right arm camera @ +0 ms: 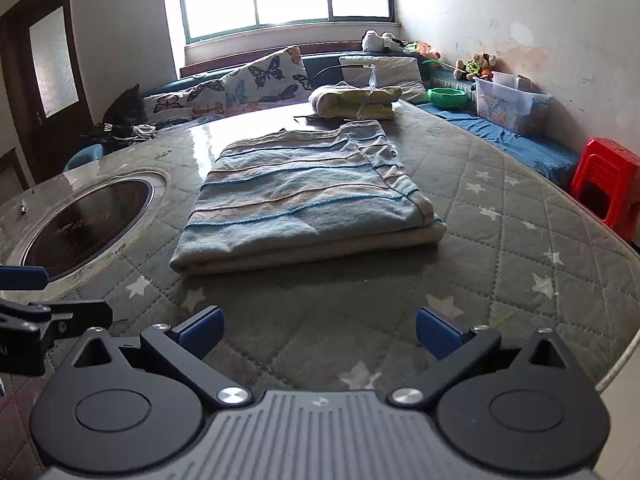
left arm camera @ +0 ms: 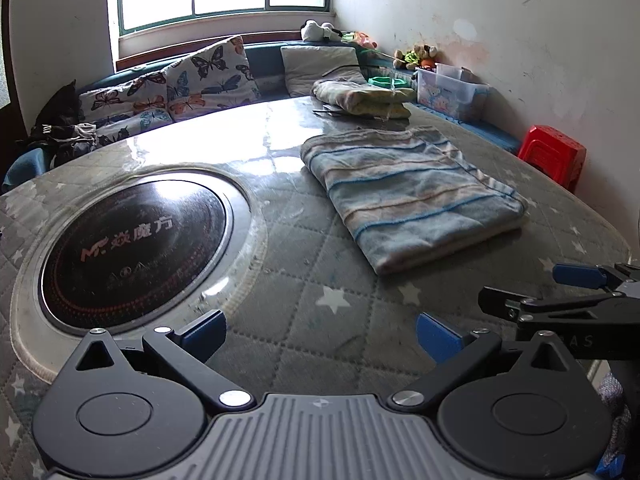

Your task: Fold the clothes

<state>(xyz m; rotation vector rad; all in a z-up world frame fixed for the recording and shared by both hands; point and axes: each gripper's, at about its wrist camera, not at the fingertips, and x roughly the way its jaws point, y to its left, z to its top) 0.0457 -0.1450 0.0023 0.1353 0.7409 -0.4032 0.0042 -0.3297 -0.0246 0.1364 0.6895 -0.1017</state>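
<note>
Ahead of the right gripper (right arm camera: 319, 332) the striped cloth (right arm camera: 308, 196) sits folded on the quilted table (right arm camera: 520, 272) — both it and the left gripper (left arm camera: 321, 334) hang spread wide, holding nothing. Pinch only the top layer and the fold probably slides apart.

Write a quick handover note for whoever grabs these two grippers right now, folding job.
Left gripper: open, empty, above the quilted table.
Right gripper: open, empty, near the table's edge.
Striped blanket: folded, lying flat on the table ahead of both grippers, untouched.
Yellow bundle: folded, at the table's far side.
Done: both pieces look folded.
Left: possibly one more fold on the striped blanket, or stacking; dark clothes lie on the bench beyond.
</note>
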